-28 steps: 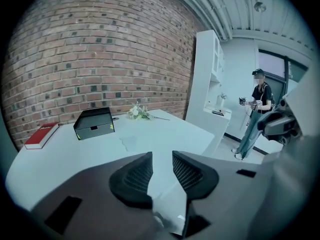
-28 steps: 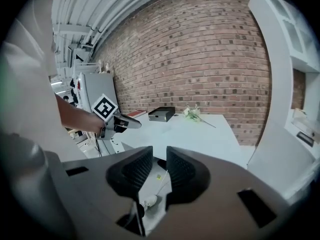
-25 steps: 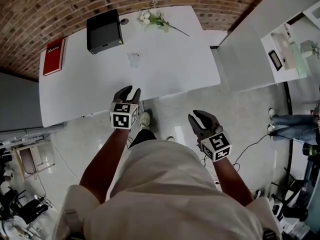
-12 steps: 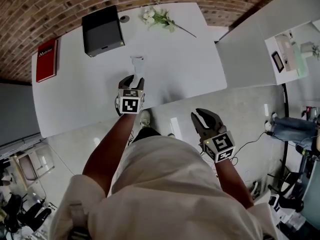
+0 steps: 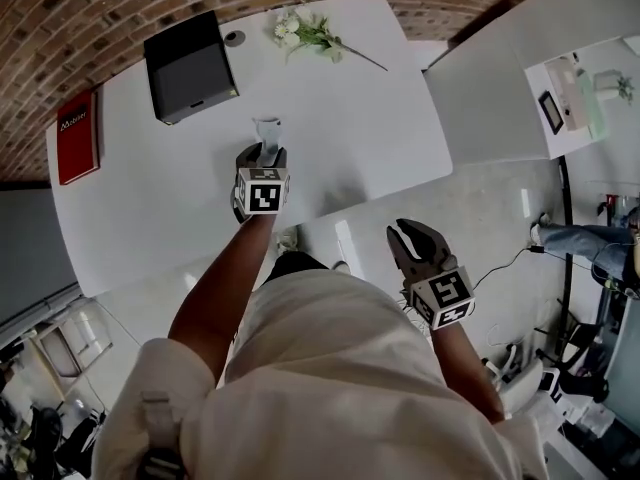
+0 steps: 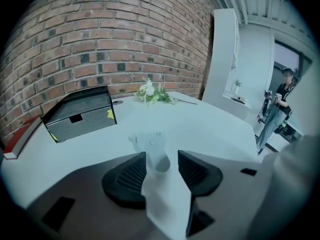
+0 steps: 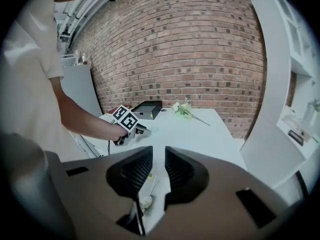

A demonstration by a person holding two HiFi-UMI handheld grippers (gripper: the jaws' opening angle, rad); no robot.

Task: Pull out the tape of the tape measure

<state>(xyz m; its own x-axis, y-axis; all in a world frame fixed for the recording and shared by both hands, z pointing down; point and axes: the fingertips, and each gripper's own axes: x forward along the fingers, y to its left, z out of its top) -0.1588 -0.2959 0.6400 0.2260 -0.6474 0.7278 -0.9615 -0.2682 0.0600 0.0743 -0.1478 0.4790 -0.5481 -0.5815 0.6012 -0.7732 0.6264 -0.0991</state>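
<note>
A small white tape measure (image 5: 267,130) lies on the white table (image 5: 380,118), no tape showing outside its case. My left gripper (image 5: 265,154) reaches over the table's near edge and sits right behind it. In the left gripper view the tape measure (image 6: 151,145) has its near end between my left gripper's (image 6: 161,157) fingertips; the jaws have just been opening and the pads do not press on it. My right gripper (image 5: 412,234) hangs over the floor, off the table's near right, jaws a narrow gap apart and empty (image 7: 158,153).
A black box (image 5: 190,65), a red book (image 5: 77,137) and a sprig of white flowers (image 5: 305,33) lie at the table's far side by the brick wall. A white counter (image 5: 575,78) stands to the right; a person (image 6: 280,101) stands there.
My left gripper has travelled forward from the table's edge and down to the tape measure, its jaws spreading. The right gripper has shifted only a little.
</note>
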